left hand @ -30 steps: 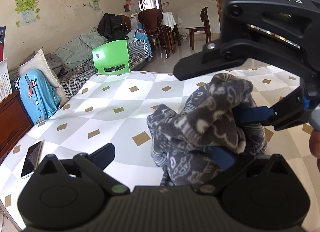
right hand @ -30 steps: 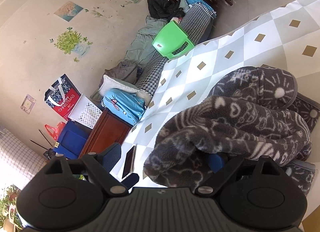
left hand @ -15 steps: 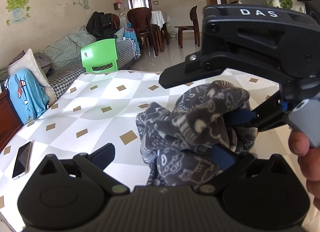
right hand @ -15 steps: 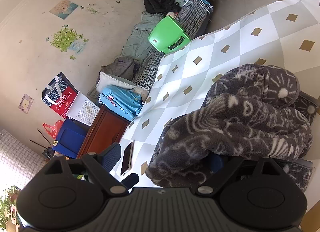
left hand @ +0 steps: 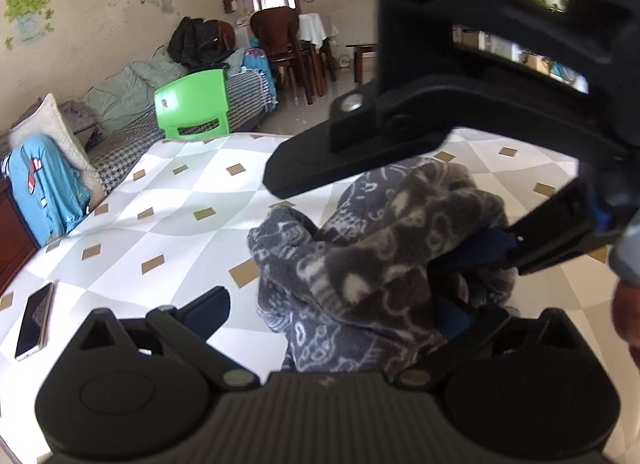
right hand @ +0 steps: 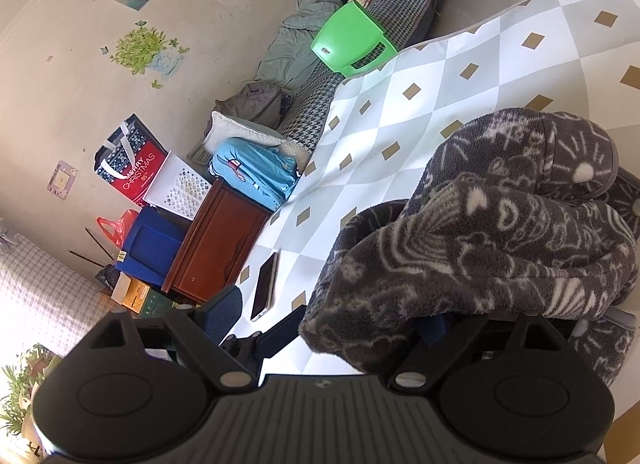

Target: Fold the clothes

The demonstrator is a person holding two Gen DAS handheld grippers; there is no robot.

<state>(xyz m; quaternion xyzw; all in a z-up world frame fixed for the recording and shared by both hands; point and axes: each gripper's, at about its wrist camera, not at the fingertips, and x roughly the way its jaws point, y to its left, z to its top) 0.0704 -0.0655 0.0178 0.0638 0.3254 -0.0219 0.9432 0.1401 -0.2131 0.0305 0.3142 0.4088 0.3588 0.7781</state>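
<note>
Fleece-hooking, not pinching: supporting grey garment (left hand: 380, 264) over one finger each of L gripper (left hand: 332, 308), R gripper (right hand: 328, 316), prob. for re-laying. Holding both claws wide, clamping nothing.

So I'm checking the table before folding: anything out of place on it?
Yes: a phone lies near the table's edge, apart from the fleece. It isn't laundry, and it could be knocked off when the fleece is spread.
</note>
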